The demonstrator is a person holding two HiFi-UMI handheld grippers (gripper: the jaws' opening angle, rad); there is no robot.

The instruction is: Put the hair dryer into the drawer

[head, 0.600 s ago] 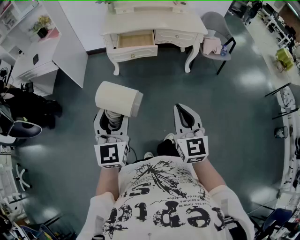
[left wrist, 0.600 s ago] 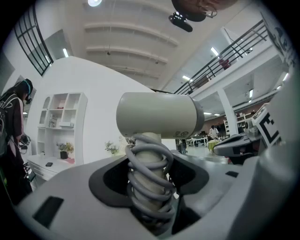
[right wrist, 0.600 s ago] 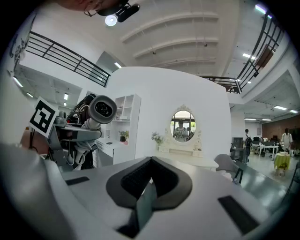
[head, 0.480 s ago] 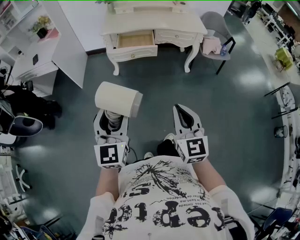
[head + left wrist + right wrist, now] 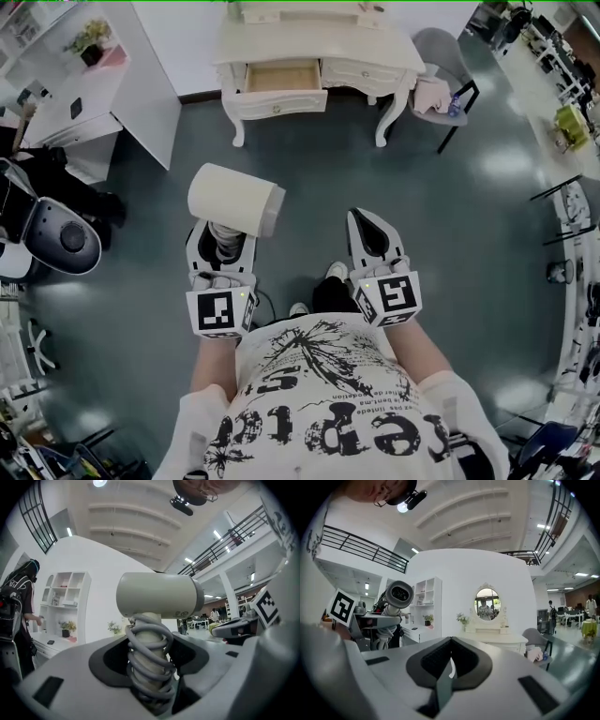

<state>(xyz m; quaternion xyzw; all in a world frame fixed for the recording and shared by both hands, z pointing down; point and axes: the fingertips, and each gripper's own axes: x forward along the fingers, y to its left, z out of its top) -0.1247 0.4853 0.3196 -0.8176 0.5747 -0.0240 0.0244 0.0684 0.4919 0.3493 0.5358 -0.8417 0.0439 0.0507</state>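
My left gripper [image 5: 222,239] is shut on the hair dryer [image 5: 234,199], gripping its handle, which has the grey cord wound round it. The cream barrel lies crosswise above the jaws [image 5: 159,595]. In the right gripper view the hair dryer [image 5: 396,597] shows at the left, nozzle toward the camera. My right gripper [image 5: 373,230] is shut with nothing in it, held beside the left one at waist height. The cream dressing table [image 5: 375,42] stands ahead across the floor, its left drawer [image 5: 281,78] pulled open and bare inside.
A grey chair [image 5: 441,66] with a pink cloth stands right of the dressing table. White shelving [image 5: 89,75] lines the left wall. A person in dark clothes [image 5: 37,206] is at the far left. Desks run along the right edge.
The dressing table and open drawer have shifted slightly right and up in the head view. The dark chair at the left has come further into view. Both grippers keep their places and grips.
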